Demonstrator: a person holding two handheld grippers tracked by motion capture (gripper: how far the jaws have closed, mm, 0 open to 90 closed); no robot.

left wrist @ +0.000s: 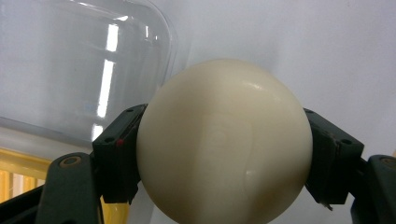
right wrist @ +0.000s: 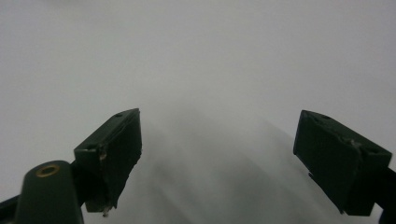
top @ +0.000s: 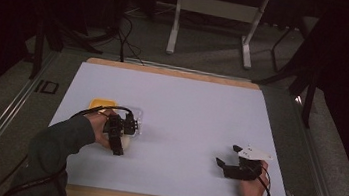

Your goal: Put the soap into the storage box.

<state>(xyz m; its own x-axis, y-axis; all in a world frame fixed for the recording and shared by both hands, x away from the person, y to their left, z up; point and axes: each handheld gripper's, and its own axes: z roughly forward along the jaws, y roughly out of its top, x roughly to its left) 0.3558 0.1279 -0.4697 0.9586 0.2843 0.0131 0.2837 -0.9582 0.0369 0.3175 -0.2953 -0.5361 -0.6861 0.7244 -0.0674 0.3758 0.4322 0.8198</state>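
The left gripper pinches a cream ball just short of the clear container ahead; placing it remains. The right gripper rests spread, empty.

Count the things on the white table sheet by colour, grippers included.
Cream round ball, clamped in the left gripper: 1
Clear plastic container: 1
Yellow flat piece beside the container: 1
Black two-jaw grippers, counting the open right gripper: 2
Total: 5
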